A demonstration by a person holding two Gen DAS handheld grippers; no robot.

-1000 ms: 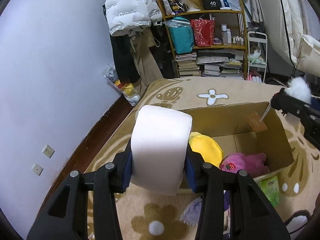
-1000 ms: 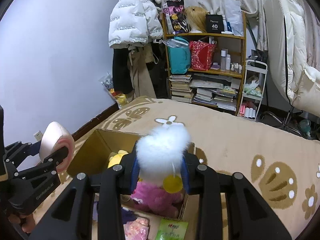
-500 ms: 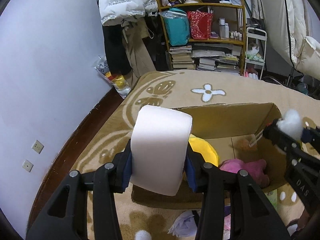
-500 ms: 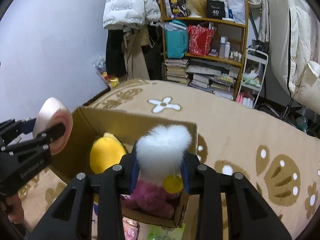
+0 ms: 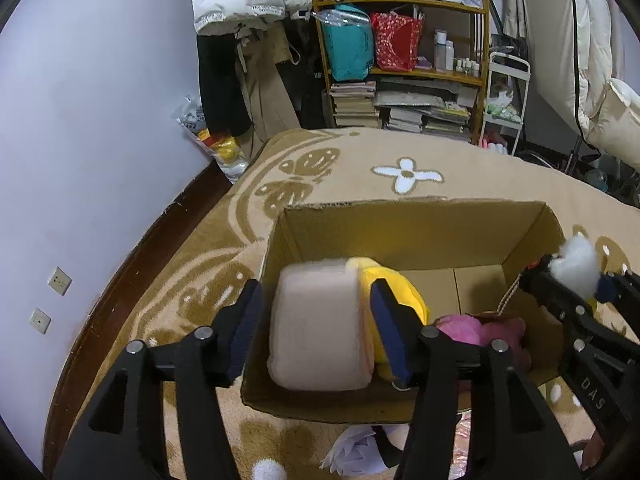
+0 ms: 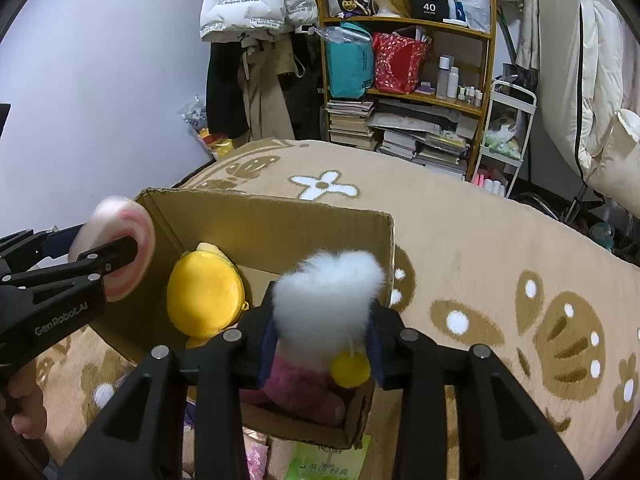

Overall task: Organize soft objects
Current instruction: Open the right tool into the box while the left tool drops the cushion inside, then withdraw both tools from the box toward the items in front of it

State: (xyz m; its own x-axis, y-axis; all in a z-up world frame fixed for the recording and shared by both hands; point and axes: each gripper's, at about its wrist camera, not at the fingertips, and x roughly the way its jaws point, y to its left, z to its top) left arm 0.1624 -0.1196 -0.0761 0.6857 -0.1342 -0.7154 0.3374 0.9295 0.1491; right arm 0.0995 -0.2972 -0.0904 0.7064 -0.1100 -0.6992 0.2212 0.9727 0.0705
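So the left gripper point(image 5: 316, 328) has just been opening, and its pads now stand clear of the pinkish foam cushion point(image 5: 320, 332) between them, at about 9 o'clock in the cardboard box point(image 5: 416, 236). A yellow plush point(image 6: 204, 296) sits next to it, a pink plush point(image 5: 460, 328) toward 3. The right gripper point(image 6: 322, 346), also easing open, has a white fluffy pom-pom point(image 6: 330, 296) between its jaws over the box's 3 o'clock wall; can't tell if it's still pinched.

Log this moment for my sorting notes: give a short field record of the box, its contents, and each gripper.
container: cardboard box on patterned rug
inside: yellow plush, pink plush
left gripper: jaws just opening, pads clear of the pale foam block between them, over the box
right gripper: jaws just opening, white fluffy toy still between the pads, over the box
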